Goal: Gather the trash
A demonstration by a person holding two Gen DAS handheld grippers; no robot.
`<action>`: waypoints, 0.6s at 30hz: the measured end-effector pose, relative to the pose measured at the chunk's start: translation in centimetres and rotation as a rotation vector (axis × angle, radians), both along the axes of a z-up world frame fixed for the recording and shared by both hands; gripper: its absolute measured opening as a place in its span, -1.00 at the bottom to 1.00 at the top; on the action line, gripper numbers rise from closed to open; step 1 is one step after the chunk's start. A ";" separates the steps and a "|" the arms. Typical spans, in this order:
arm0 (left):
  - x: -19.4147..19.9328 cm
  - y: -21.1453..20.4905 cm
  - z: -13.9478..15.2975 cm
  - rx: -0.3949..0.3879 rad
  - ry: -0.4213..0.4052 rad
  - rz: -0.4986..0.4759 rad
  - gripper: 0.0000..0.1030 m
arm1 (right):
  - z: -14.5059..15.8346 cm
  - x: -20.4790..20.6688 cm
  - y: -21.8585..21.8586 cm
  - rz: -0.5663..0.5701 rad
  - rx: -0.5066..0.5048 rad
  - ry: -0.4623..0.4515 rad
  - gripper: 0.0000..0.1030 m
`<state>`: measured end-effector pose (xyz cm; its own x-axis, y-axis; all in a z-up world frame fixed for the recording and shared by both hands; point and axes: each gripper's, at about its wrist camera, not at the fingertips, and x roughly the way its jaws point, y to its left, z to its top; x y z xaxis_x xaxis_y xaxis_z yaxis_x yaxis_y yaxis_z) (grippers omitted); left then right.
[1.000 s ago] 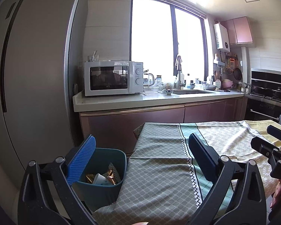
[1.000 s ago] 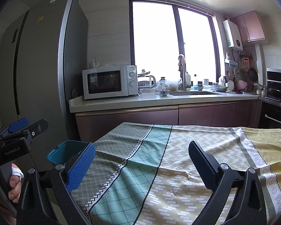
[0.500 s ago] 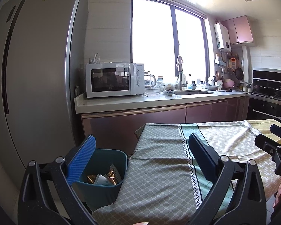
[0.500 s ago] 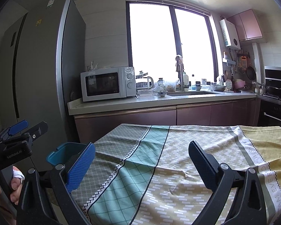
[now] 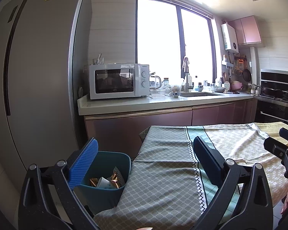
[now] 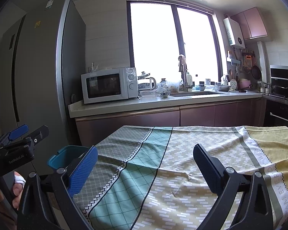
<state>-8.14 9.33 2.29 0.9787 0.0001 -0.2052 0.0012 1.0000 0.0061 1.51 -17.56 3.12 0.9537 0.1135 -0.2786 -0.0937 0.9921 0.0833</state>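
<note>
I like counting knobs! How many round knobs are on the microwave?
2. Both sit on the microwave's right panel: upper knob, lower knob directly beneath it. None seem hidden.

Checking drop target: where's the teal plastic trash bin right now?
Teal plastic trash bin: lower left of the left wrist view, on the floor against the patterned tablecloth's left edge, before the grey fridge.

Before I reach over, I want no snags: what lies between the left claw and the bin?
Nothing. In the left wrist view the open left claw hangs empty, and the bin stands right behind its blue finger, beside the tablecloth.
</note>
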 end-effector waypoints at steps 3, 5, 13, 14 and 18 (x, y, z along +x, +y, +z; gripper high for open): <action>0.1 0.0 -0.1 -0.001 0.001 0.002 0.89 | 0.0 0.0 0.0 0.000 0.001 -0.002 0.87; 0.2 0.1 -0.2 -0.003 0.003 0.005 0.89 | 0.0 0.0 0.0 0.000 0.001 -0.001 0.87; 0.2 0.2 -0.4 -0.004 0.005 0.008 0.89 | 0.0 0.0 0.0 0.000 0.001 -0.001 0.87; 0.2 0.2 -0.4 -0.004 0.006 0.008 0.89 | 0.1 -0.1 0.0 -0.001 0.001 -0.001 0.87; 0.3 0.2 -0.6 -0.004 0.008 0.009 0.89 | 0.1 -0.1 0.0 -0.001 0.002 -0.003 0.87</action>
<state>-7.88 9.57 1.68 0.9771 0.0081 -0.2127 -0.0079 1.0000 0.0016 1.43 -17.57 3.18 0.9547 0.1128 -0.2752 -0.0926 0.9920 0.0854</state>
